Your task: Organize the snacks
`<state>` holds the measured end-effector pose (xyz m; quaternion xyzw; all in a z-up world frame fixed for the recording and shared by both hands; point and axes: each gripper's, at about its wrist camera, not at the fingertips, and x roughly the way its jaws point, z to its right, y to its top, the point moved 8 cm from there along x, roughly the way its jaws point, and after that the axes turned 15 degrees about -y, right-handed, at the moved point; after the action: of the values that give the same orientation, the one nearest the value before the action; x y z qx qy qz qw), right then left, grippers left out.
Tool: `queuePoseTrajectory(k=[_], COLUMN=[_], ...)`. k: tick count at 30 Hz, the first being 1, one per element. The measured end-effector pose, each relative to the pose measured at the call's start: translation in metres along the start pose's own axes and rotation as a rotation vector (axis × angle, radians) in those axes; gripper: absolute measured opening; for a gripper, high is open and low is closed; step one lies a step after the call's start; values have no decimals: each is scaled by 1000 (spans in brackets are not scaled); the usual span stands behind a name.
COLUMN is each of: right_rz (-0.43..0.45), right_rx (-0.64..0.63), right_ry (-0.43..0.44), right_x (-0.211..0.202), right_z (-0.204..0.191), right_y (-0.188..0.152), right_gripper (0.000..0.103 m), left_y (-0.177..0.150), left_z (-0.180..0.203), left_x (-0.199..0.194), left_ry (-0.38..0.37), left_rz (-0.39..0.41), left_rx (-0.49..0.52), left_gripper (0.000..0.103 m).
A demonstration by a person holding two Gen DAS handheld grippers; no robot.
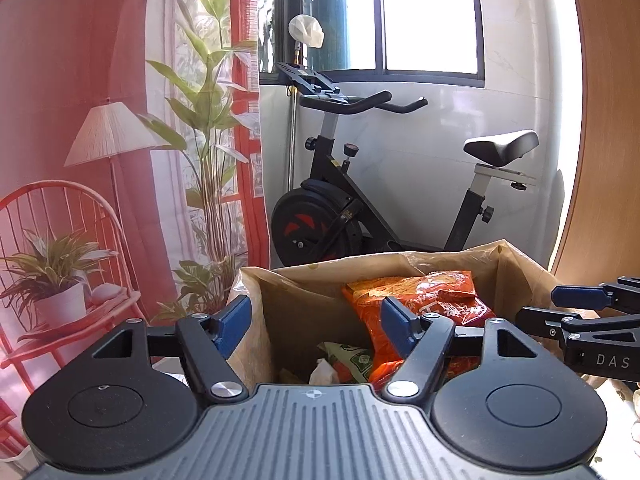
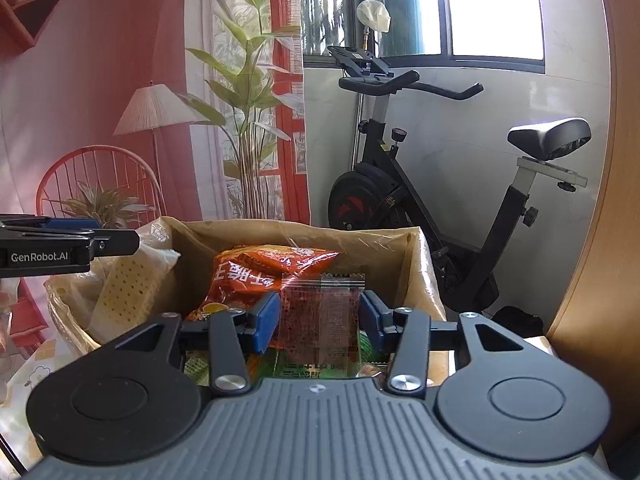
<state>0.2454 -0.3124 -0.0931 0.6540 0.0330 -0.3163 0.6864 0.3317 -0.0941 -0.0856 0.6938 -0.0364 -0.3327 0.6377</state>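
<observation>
Item: our right gripper [image 2: 318, 322] fingers bracket a red snack sachet [image 2: 320, 320] over the cardboard box [image 2: 304, 232], apparently releasing; left gripper [image 1: 316, 326] spread, empty. Next: withdraw.

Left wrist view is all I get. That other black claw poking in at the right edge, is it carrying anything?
Observer: Between the right gripper's pads stands a small clear packet of dark red snack, over the brown cardboard box. I cannot tell whether the pads press it.
Operator: Anything beside the box that I miss?
Observer: A pale yellow dotted cracker pack leans just left of the box, below the left gripper.
</observation>
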Motion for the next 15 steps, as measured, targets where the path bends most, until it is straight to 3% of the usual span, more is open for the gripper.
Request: queuePoseTrajectory(k=[2,5,10,15], right_rz=[5,6,26,46], right_rx=[15,34,42,59], right_ry=[-6,-4,3,7], right_x=[-5,-15,-42,-77], right_z=[3,6,5,3], right_y=[2,7,21,33], right_gripper=[70,81,94,99], left_y=[2,7,17,28], left_z=[3,7,16,26], left_x=[-6,-17,-51,-91], left_ry=[1,5,29,39], left_rz=[-5,-1,35,73], left_rx=[21,40,59,50], left_gripper=[83,85,89,92])
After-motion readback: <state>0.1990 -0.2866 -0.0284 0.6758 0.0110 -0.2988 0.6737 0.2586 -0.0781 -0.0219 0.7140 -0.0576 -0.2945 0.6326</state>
